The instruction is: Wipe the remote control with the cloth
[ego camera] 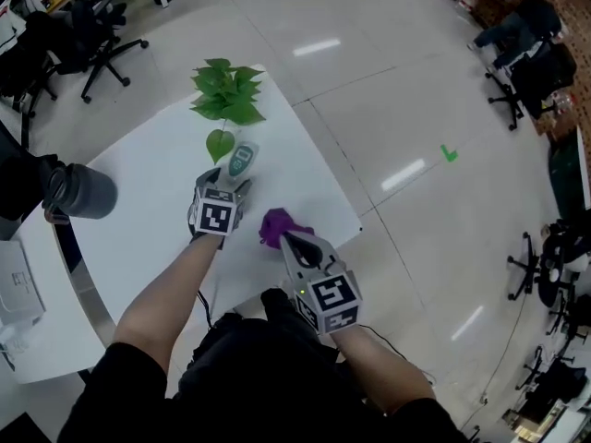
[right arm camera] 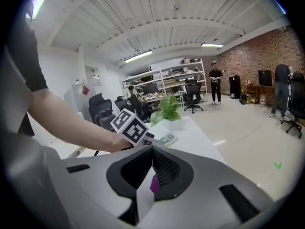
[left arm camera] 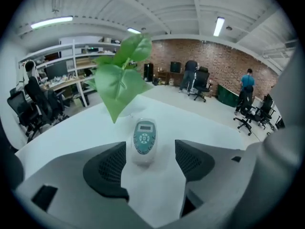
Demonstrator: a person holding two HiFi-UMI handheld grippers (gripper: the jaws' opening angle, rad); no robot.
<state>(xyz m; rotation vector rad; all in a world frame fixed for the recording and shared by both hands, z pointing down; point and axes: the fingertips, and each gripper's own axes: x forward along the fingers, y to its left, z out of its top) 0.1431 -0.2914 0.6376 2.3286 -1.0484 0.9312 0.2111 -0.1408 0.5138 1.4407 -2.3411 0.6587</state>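
Left tongs (left arm camera: 150, 152), jaws apart about the near end of the white oval plastic remote control with teal keypad (left arm camera: 144, 140) on the white counter (ego camera: 148, 183); right tongs (ego camera: 286, 238), clamped on crumpled purple cloth (ego camera: 274, 224), right of the remote; green leafy plant (ego camera: 226, 90) just beyond it.

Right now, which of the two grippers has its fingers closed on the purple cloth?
The right gripper: its fingers pinch the purple cloth, while the left gripper has its fingers apart by the remote control.
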